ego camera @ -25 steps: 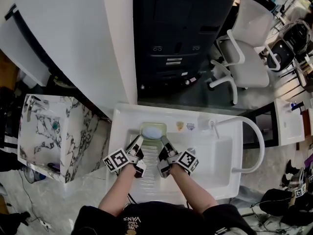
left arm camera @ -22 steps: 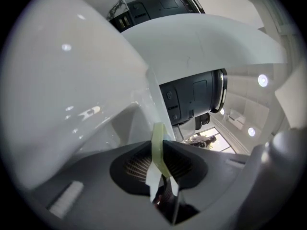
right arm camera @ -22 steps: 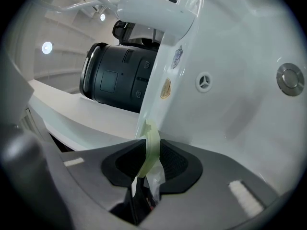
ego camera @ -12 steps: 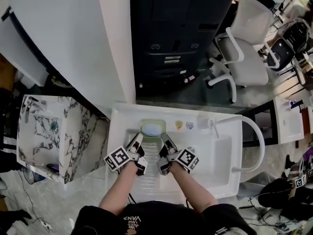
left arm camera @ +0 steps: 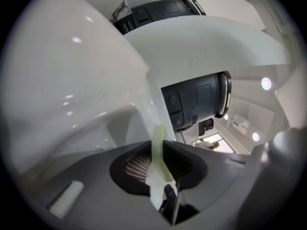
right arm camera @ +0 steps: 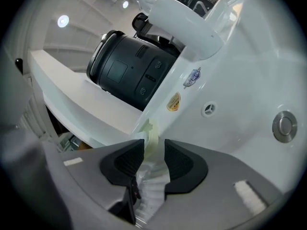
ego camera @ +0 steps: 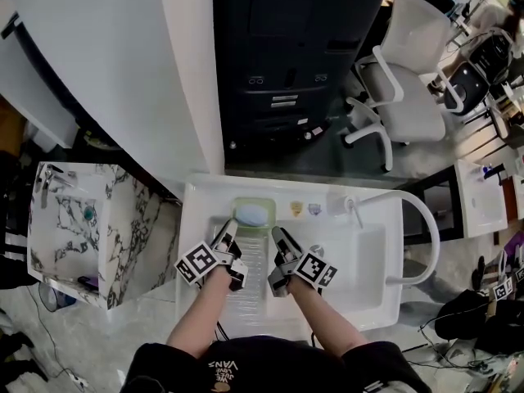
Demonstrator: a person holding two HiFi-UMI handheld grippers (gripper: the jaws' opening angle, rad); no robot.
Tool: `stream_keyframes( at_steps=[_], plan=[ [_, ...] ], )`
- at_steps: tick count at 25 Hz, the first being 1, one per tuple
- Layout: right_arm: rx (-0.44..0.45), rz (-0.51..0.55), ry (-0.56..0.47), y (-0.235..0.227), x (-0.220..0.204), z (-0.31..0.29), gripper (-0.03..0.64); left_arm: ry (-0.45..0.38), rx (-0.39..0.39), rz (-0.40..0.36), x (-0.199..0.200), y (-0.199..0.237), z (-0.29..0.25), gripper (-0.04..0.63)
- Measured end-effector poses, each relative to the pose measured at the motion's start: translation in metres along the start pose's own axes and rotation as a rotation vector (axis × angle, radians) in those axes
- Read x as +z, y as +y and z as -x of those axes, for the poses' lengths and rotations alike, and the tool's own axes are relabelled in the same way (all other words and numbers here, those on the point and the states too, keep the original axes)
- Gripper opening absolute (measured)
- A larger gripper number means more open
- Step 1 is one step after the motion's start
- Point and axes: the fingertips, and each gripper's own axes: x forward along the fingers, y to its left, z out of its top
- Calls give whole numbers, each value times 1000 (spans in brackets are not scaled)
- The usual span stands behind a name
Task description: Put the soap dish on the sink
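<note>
Head view: the pale green plastic soap dish point(ego camera: 267, 205), with a light blue soap bar point(ego camera: 251, 214) in it, is at the back ledge of the white sink point(ego camera: 372, 301). The left gripper point(ego camera: 227, 236) and the right gripper point(ego camera: 280, 240) reach its near side.

Left gripper view: the jaws squeeze the dish's thin green edge point(left arm camera: 159, 150).

Right gripper view: the jaws have just been opening. The dish's edge point(right arm camera: 150, 137) stands loose between them.

White chair point(ego camera: 413, 113) beside black cabinet point(ego camera: 282, 56), marbled counter point(ego camera: 131, 219) left
</note>
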Motion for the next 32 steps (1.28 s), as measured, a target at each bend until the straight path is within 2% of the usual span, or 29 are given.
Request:
stream_keyframes(
  at_steps=[3,9,16,24,32],
  plan=[
    [6,56,22,6,-3,4,109,-6,-4,4,1,-2,-1,126],
    [33,96,85,19,-23,-1,106,-11,-22,12,4,-4,-2,127],
    [2,150,119,13,-36,-9,81,6,-41,-9,3,-7,-4,127],
    [19,140,109,20,-35,-20,21,8,-92,-27,4,-17,-4,153],
    [28,73,89,25,-32,-27,3,41,-104,-36,-1,-19,2,169]
  ],
)
